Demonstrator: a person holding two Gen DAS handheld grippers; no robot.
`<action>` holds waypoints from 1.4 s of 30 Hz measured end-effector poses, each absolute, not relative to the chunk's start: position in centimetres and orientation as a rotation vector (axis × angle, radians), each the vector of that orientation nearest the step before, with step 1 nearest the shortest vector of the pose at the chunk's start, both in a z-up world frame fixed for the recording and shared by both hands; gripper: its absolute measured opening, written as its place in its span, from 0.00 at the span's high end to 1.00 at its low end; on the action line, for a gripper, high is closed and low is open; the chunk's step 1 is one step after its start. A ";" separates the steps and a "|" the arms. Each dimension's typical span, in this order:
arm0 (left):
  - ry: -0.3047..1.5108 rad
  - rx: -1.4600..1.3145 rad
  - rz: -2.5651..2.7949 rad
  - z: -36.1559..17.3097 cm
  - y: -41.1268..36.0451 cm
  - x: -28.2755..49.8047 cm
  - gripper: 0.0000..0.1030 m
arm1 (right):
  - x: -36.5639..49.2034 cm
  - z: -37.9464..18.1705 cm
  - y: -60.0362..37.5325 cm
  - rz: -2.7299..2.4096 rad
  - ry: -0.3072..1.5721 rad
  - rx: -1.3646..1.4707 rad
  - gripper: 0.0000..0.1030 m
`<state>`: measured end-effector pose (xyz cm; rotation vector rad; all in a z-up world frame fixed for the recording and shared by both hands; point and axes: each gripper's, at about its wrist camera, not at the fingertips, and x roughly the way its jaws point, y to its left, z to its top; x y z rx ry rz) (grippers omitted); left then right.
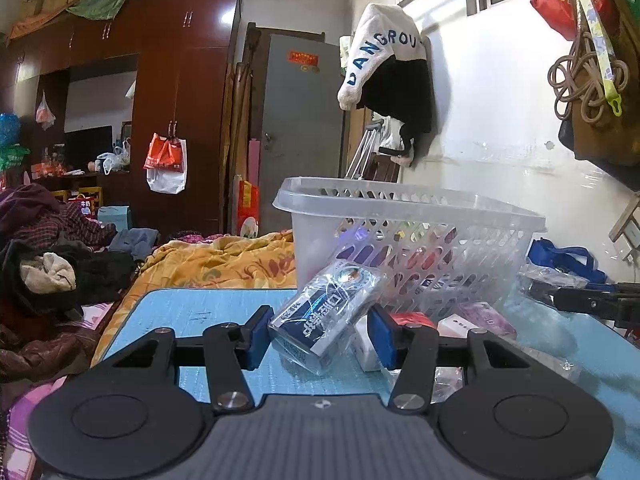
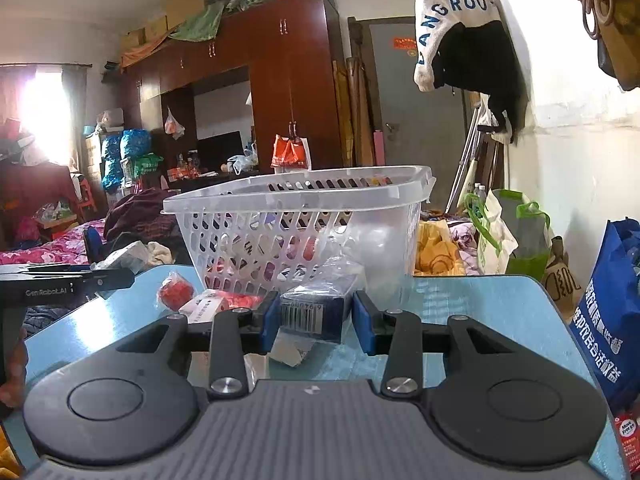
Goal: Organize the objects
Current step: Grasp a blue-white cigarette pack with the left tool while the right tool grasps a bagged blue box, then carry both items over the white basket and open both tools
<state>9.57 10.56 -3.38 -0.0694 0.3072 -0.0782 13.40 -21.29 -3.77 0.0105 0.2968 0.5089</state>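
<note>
A clear plastic basket (image 1: 416, 216) stands on the light blue table (image 1: 192, 312), with several colourful items inside. My left gripper (image 1: 318, 334) is shut on a blue-and-white box wrapped in clear plastic (image 1: 324, 316), held tilted just in front of the basket. In the right wrist view the basket (image 2: 296, 200) is straight ahead. My right gripper (image 2: 316, 320) has a dark blue box with a barcode (image 2: 316, 314) between its pads; the left pad touches it, and a small gap shows at the right pad. The other gripper (image 2: 60, 284) shows at the left.
Small boxes lie by the basket: red and white ones (image 1: 412, 320), a pink one (image 1: 484, 316). A red ball (image 2: 174, 290) and a red-white box (image 2: 212, 304) lie left of the basket. A blue bag (image 2: 608, 312) stands at the right, a bed with clothes beyond.
</note>
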 end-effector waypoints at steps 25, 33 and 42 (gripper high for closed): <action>0.260 -0.090 -0.070 -2.8 11.1 8.8 0.46 | 12.4 -3.3 -21.9 0.483 0.241 0.029 0.60; 0.198 -0.141 -0.132 1.5 11.5 8.3 0.46 | 11.5 1.6 -22.5 0.543 0.179 0.055 0.60; 0.324 -0.156 -0.205 7.2 8.0 18.9 0.46 | 21.0 5.7 -18.2 0.528 0.270 -0.028 0.60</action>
